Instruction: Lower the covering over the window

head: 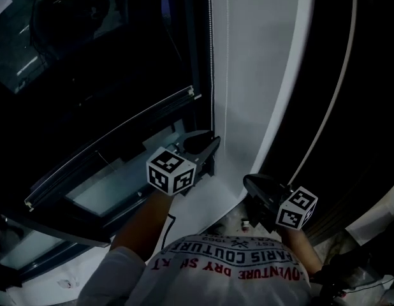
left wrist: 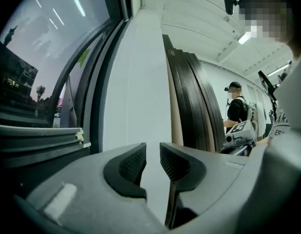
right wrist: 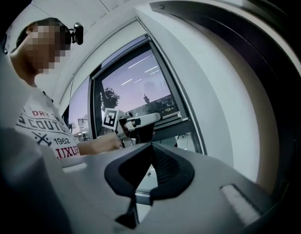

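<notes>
The window [head: 88,56] fills the left of the head view, dark, with a long dark bar [head: 114,140] across it that ends in a pale cap. That ribbed bar [left wrist: 38,141] also shows in the left gripper view, with bare glass [left wrist: 43,43] above it. A bead chain [head: 211,56] hangs along the frame's right edge. My left gripper [head: 213,142] is beside the chain's lower end; its jaws [left wrist: 153,152] stand open with nothing between them. My right gripper [head: 248,182] is lower and to the right, and it is shut and empty [right wrist: 151,152].
A white wall strip [head: 254,75] runs right of the chain. Beyond it hang dark curtain folds [head: 350,75], also seen in the left gripper view [left wrist: 194,101]. Another person [left wrist: 235,108] stands far back in the room. The sill [head: 101,193] lies below the bar.
</notes>
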Demonstrator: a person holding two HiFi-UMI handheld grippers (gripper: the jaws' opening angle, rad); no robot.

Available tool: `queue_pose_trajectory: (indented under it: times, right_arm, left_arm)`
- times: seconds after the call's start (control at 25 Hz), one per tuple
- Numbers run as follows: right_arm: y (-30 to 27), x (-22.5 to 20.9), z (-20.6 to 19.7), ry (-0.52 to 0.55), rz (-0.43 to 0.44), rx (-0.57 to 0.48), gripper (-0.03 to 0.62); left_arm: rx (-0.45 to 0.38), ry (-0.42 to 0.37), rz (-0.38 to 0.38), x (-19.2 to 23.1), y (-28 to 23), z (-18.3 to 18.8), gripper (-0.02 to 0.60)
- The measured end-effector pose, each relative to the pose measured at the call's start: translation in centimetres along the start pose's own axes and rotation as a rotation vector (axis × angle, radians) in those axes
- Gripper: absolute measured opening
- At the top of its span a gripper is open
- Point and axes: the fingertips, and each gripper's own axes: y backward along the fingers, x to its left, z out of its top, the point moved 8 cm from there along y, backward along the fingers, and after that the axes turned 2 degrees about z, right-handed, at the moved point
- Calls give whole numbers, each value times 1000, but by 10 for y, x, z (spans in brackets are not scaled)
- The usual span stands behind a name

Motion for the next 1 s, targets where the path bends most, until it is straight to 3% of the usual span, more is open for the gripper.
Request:
queue_pose_trajectory:
  times: [0.36,0.6,0.84,1.0]
  right_arm:
    - [-17,-31,11,-14,-12,7,0]
    - [-24,-45,12,-26,-30,18,0]
    - [-22,-58,13,-40,-51,16,0]
    - [-22,-62,13,-51,-55,12,0]
  left_arm:
    - [-18,-29,136,74,-66,30,121]
    - [13,-5,294,111,-100,32,121]
    - [16,-7,320,126,-119,30,121]
    - [20,-13,298,125,-124,30,120]
